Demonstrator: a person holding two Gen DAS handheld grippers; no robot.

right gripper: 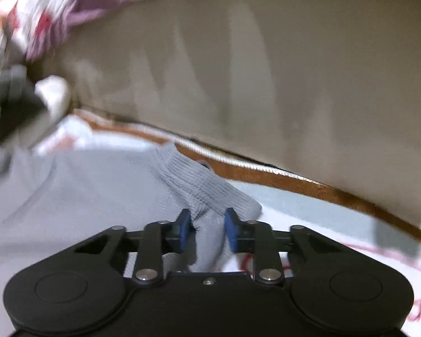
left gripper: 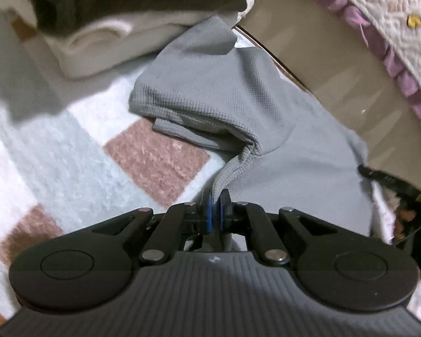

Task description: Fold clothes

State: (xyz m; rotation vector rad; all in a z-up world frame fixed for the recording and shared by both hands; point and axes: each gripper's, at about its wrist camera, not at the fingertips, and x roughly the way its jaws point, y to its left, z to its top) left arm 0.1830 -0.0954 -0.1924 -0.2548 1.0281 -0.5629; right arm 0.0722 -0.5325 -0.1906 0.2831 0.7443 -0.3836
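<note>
A grey waffle-knit garment [left gripper: 210, 90] lies on a checked blanket, one part folded over with a ribbed band showing under the fold. My left gripper [left gripper: 216, 196] is shut on a raised edge of this garment, the cloth pinched between the blue pads. In the right wrist view the same grey garment [right gripper: 98, 185] spreads to the left, and its ribbed band [right gripper: 199, 185] runs toward my right gripper [right gripper: 207, 223]. That gripper is open, its blue pads apart, with a bunch of grey cloth sitting loosely between them.
A stack of folded clothes [left gripper: 98, 28], white and dark, sits at the far left on the pink, white and pale blue blanket [left gripper: 56, 154]. A beige panel [left gripper: 336, 78] rises behind the blanket's brown border [right gripper: 266, 174], with a quilted cover and purple frill [left gripper: 379, 14] above.
</note>
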